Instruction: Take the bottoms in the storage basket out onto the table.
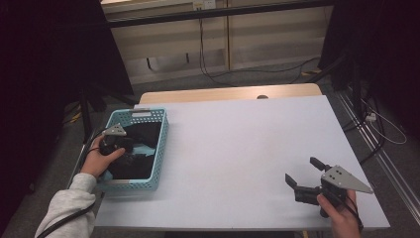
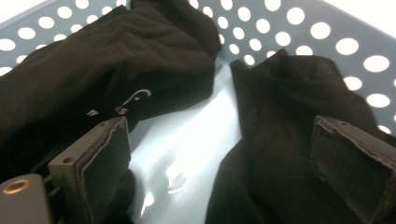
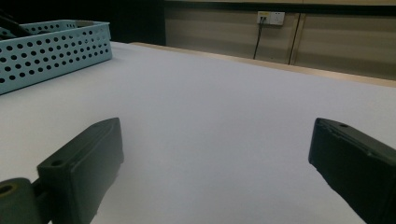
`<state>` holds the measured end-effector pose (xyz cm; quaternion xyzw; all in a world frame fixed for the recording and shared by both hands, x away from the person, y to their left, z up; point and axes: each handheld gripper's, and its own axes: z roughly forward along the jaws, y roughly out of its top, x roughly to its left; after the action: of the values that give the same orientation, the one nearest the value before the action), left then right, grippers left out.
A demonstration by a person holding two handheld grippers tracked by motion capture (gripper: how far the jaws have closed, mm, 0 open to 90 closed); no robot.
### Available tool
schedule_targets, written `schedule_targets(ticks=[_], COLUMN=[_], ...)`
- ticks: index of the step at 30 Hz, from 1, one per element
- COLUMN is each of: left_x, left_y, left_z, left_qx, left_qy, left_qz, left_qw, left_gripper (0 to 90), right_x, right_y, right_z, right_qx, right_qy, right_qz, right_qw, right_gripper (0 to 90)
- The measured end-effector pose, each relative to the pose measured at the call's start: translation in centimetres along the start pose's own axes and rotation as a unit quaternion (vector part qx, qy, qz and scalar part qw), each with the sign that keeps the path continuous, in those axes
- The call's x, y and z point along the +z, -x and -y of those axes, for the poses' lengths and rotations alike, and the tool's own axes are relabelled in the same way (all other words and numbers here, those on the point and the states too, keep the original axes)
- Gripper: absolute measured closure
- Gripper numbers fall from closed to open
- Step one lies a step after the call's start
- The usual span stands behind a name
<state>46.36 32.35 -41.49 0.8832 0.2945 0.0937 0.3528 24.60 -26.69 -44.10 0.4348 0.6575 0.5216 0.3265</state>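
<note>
- My left hand-held gripper [image 2: 219,163] is down in the blue basket [image 1: 161,144], jaws spread over the black garments [image 2: 140,60], nothing pinched yet.
- My right hand-held gripper [image 1: 304,176] rests spread wide on the bare bench [image 1: 247,139].
- Judgement: early; clothes all in basket, none taken out.

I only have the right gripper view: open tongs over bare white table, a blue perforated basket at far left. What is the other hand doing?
Observer: The left tongs are lowered into the basket, over black clothing.
Operator: Have they grabbed any of it?
Observer: No. In the left gripper view the jaws stand apart, with the basket's pale floor between them and dark fabric on both sides.
Operator: One garment or more?
Observer: I cannot tell; two dark heaps show, and the one on the left in that view carries small white print.
</note>
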Motion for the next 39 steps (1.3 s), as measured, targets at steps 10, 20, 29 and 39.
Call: schedule_targets(ticks=[10, 20, 29, 39], left_x=[1.2, 3.0, 3.3, 2.6], left_y=[1.4, 1.6, 1.4, 0.8], left_z=[0.0, 1.2, 1.3, 0.8], left_qx=[0.037, 0.036, 0.042, 0.011], left_qy=[-0.021, -0.06, -0.067, -0.071], left_qz=[0.034, 0.045, 0.031, 0.021], left_qw=[0.9985, 0.9965, 0.9964, 0.9972], left_gripper=[7.0, 10.1, 8.7, 60.6], right_x=[0.0, 0.0, 0.0, 0.0], right_y=[0.0, -0.1, 0.0, -0.1], right_z=[0.0, 0.0, 0.0, 0.0], right_qx=[-0.001, -0.002, 0.001, 0.0], right_qy=[-0.001, 0.001, 0.003, 0.002], right_qz=[-0.003, -0.008, -0.011, -0.01], right_qw=[1.0, 1.0, 0.9999, 0.9999], right_gripper=[2.4, 2.4, 2.4, 2.5])
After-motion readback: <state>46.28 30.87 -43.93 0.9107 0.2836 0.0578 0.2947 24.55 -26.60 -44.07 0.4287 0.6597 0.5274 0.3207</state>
